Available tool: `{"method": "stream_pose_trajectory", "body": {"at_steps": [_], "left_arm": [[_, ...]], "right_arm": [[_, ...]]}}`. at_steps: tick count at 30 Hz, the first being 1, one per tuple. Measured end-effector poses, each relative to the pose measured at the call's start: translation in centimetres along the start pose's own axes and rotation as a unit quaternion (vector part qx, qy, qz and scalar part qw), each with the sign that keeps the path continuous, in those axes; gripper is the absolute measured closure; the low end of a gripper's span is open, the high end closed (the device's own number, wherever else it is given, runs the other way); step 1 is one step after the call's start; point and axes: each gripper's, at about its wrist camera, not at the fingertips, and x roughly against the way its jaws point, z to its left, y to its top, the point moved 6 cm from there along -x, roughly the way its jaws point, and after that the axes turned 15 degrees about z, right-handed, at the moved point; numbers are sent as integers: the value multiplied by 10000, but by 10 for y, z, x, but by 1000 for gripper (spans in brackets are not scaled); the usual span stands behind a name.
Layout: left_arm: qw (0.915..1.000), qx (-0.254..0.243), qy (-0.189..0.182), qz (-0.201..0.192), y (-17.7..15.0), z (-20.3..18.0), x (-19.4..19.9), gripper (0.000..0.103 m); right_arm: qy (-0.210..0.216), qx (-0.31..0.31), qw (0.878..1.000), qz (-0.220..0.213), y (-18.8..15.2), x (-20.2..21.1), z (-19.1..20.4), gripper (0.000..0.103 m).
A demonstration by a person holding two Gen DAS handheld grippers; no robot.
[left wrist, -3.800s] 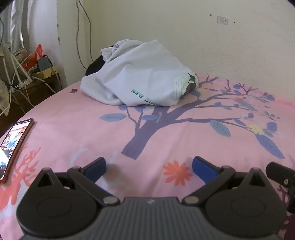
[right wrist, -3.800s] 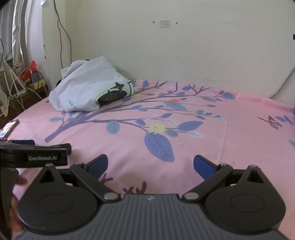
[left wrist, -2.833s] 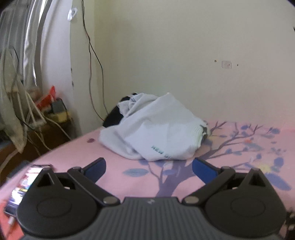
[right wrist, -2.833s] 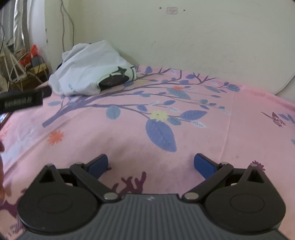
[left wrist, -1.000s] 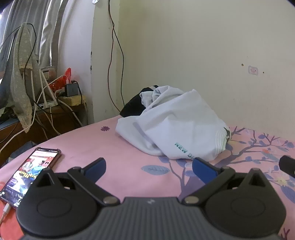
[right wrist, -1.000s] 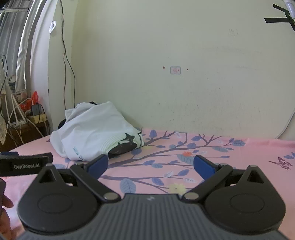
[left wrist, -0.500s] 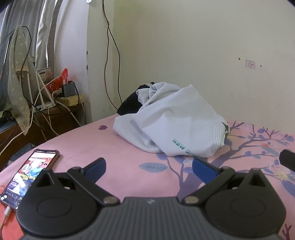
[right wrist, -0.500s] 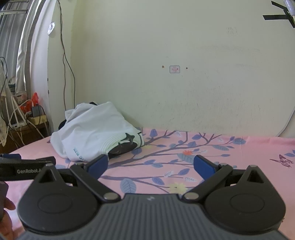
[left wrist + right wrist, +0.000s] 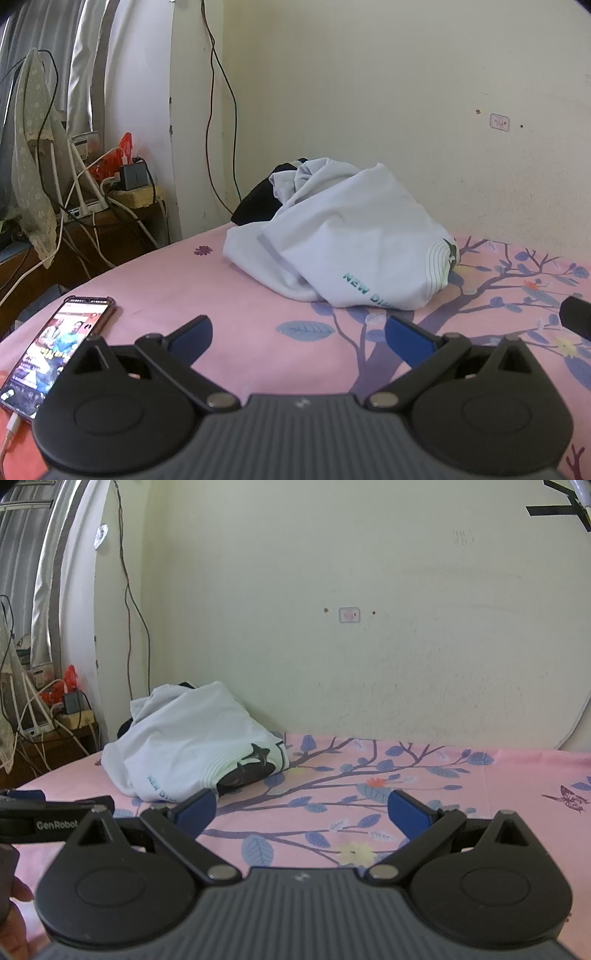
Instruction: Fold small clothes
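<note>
A crumpled white garment [image 9: 347,243] with teal lettering lies heaped on the pink floral bedsheet [image 9: 229,295] near the wall, over something black [image 9: 258,203]. In the right wrist view the same white garment [image 9: 192,746] sits at the far left of the bed. My left gripper [image 9: 299,332] hovers open a short way in front of the heap, holding nothing. My right gripper [image 9: 301,808] is open too, farther back and to the right of the garment, its blue fingers [image 9: 406,812] spread over the sheet.
A lit phone [image 9: 55,343] lies on the bed's left edge, a cable at its near end. Beyond that edge a wooden stand [image 9: 110,221] carries tangled cables and a power strip. The wall [image 9: 369,627] runs behind the bed. A hand [image 9: 14,923] holds the left gripper's body [image 9: 48,819].
Both grippers rose from looking down at the sheet to a level view, and the left one has drifted closer to the white garment. Both stay open.
</note>
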Motion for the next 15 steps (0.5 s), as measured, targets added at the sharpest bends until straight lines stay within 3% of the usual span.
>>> {"method": "stream_pose_trajectory", "body": {"at_steps": [10, 15], "left_arm": [[10000, -5, -43, -9, 0, 0, 1, 0], [9993, 252, -98, -242, 0, 10, 8, 0]], "right_arm": [[-11, -33, 10000, 24, 0, 0, -1, 9], [353, -138, 9992, 94, 4, -2, -3, 11]]}}
